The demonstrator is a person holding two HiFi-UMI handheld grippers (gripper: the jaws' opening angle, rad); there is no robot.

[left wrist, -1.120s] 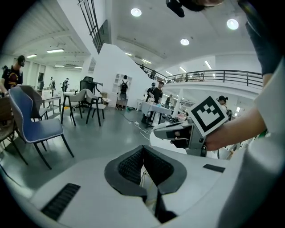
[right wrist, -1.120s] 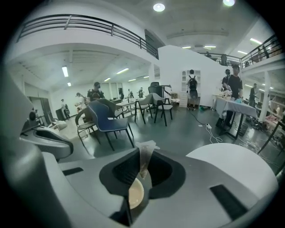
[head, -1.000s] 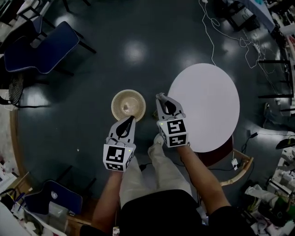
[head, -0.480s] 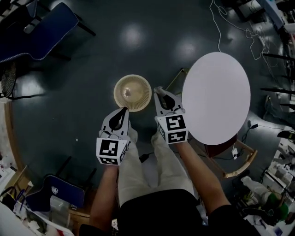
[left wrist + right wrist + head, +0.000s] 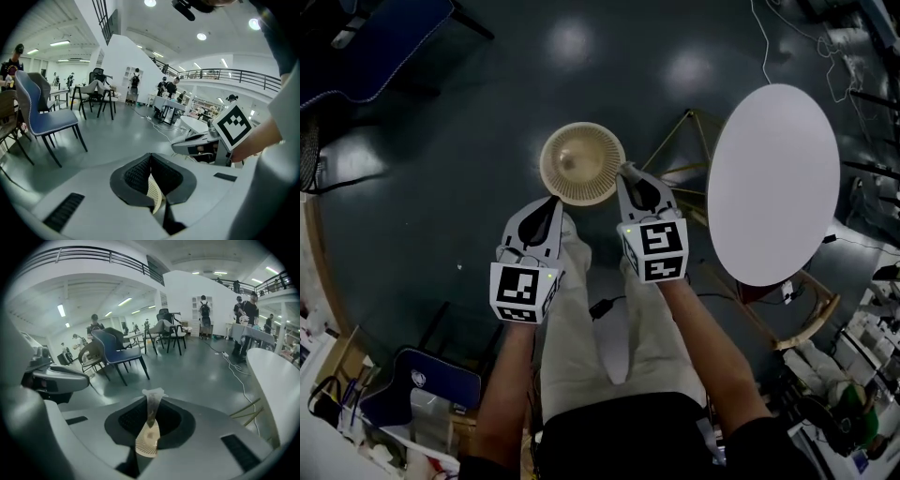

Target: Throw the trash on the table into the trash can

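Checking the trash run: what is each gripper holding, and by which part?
The right gripper pinches a thin scrap of trash by its lower part, top sticking out. The left gripper is shut, empty.

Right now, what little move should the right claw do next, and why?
Probably nudge the right claw a bit further over the trash can before letting go. It pinches a thin plastic scrap, and in the head view its tip sits only at the can's rim, so the scrap might miss.

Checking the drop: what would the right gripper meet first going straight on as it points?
Probably the trash can, at its nearest rim; the right gripper, holding a scrap, aims at it, though depth is unclear.
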